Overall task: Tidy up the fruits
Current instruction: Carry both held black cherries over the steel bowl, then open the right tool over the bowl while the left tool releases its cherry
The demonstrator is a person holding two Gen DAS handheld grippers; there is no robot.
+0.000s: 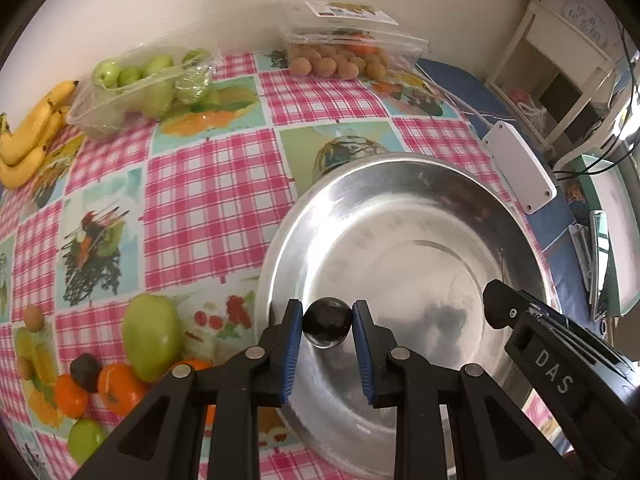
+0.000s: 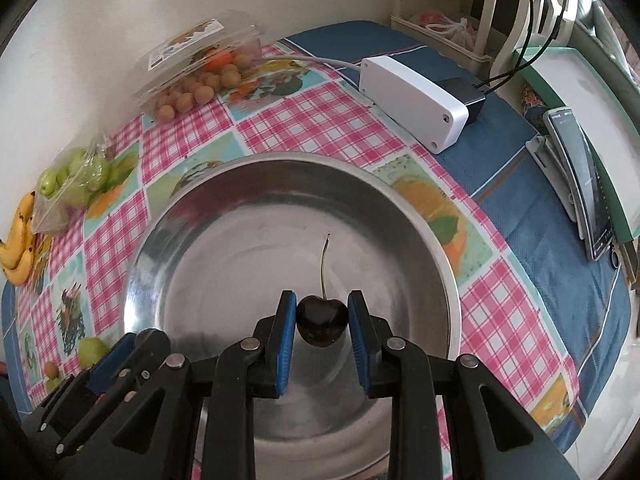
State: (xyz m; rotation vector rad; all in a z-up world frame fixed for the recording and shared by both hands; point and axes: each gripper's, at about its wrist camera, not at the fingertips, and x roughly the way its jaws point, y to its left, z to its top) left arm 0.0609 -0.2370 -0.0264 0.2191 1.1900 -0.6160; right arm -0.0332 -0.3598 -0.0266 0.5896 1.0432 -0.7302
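My left gripper (image 1: 327,322) is shut on a dark cherry (image 1: 327,325) without a visible stem, held over the left part of the steel bowl (image 1: 400,184). My right gripper (image 2: 322,322) is shut on a second dark cherry (image 2: 321,322) whose thin stem stands up, above the middle of the same steel bowl (image 2: 280,164). The bowl holds nothing. Part of the right gripper's black body shows at the lower right in the left wrist view, and the left gripper's body at the lower left in the right wrist view.
Loose fruit lies left of the bowl: a green mango (image 1: 152,338), oranges (image 1: 120,388), a dark fruit (image 1: 85,372), a lime (image 1: 86,440). Bananas (image 1: 28,136), a tray of green fruit (image 1: 132,88) and a clamshell of small tan fruit (image 1: 340,60) line the wall. A white box (image 2: 416,100) and phone (image 2: 584,184) sit right.
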